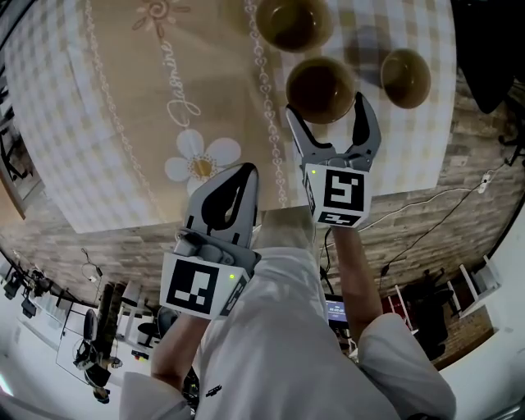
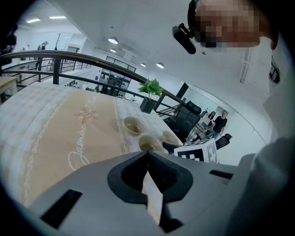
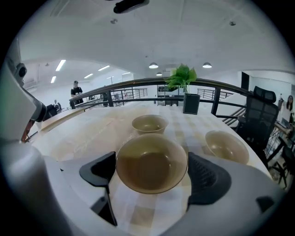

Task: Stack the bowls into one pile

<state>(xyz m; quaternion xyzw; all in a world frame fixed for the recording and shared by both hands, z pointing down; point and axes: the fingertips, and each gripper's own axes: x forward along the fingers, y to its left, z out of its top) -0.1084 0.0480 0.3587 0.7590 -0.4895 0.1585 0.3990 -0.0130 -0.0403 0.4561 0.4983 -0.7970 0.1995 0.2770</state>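
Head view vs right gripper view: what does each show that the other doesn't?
Head view only: the left gripper, its jaws together, and the white daisy print. Right gripper view only: the green potted plant, dark metal railing and black office chair. Both: the beige checked tablecloth, the nearest olive-tan round bowl sitting between the right gripper's open jaws without visible contact, and two matching bowls behind it.

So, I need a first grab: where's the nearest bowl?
In the head view, right of centre, the nearest bowl sits between the jaws of the open right gripper, with the far bowl beyond it and the right bowl to its right.
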